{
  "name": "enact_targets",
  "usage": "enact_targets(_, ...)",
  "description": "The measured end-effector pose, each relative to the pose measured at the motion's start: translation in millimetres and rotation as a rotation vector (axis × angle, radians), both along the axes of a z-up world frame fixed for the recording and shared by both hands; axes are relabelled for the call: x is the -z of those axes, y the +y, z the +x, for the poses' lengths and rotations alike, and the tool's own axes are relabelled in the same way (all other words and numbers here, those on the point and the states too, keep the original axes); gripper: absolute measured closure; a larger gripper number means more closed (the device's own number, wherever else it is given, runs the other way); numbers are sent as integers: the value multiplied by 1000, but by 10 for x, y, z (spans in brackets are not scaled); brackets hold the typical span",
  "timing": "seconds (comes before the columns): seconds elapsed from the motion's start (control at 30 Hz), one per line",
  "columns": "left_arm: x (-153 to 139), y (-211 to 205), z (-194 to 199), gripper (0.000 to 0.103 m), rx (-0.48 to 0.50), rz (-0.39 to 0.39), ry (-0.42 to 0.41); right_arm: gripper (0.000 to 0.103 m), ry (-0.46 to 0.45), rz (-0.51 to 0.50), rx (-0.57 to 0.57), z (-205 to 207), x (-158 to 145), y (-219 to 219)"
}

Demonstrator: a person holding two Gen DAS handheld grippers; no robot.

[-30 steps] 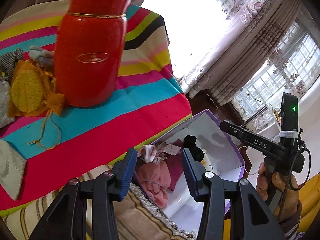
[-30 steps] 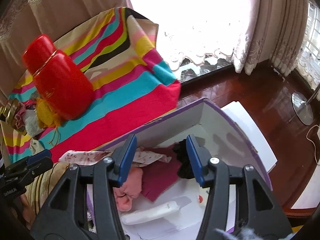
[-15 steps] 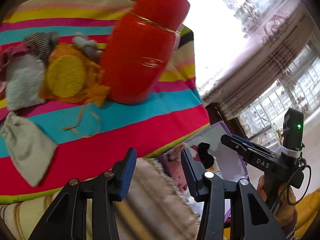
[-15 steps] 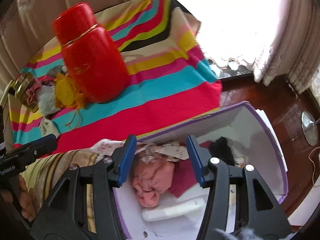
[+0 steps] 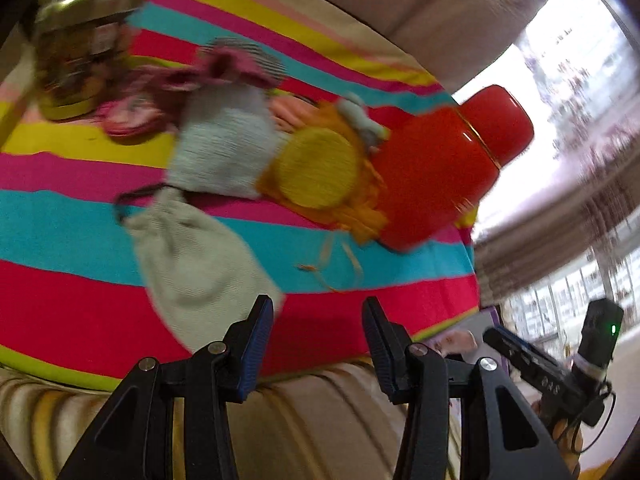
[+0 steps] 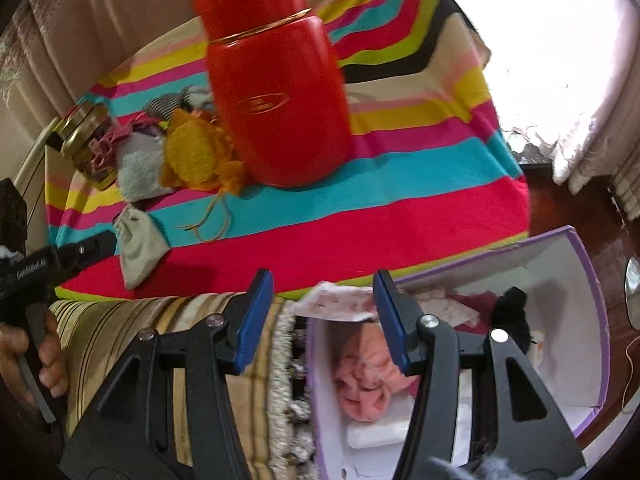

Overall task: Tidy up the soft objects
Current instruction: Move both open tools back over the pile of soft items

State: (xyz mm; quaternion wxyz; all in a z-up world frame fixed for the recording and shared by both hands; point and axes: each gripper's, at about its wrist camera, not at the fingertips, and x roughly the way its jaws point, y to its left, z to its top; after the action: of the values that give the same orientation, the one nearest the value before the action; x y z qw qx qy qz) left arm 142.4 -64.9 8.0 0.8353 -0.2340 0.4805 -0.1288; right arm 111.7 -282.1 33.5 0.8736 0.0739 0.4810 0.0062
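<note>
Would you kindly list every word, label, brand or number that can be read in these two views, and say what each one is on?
No text reads with certainty in these blurred views.
Gold oval emblem on the red flask: lettering too small to read.
White lettering on the left gripper body: blurred, unreadable.
White lettering on the right gripper body: blurred, unreadable.
Label on the glass jar: blurred, unreadable.
</note>
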Motion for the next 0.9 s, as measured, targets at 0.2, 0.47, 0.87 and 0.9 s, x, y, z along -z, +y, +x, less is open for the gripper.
enact_targets(0.2, -72, 434, 10, 55, -86, -14, -30, 47, 21, 1, -82, 144, 48, 354)
enact_targets(0.47, -311, 875, 100, 55, -174, -22, -92, 47, 42, 8, -216, 373, 99, 945)
enact_targets(0.87, -527, 1276, 567, 55, -234, -7, -132, 38, 103, 1, -392, 797, 333, 1822)
enact_targets(0.9, -523, 1303, 630, 55, -237, -14, -127, 37, 108, -4, -400, 827, 354, 1860)
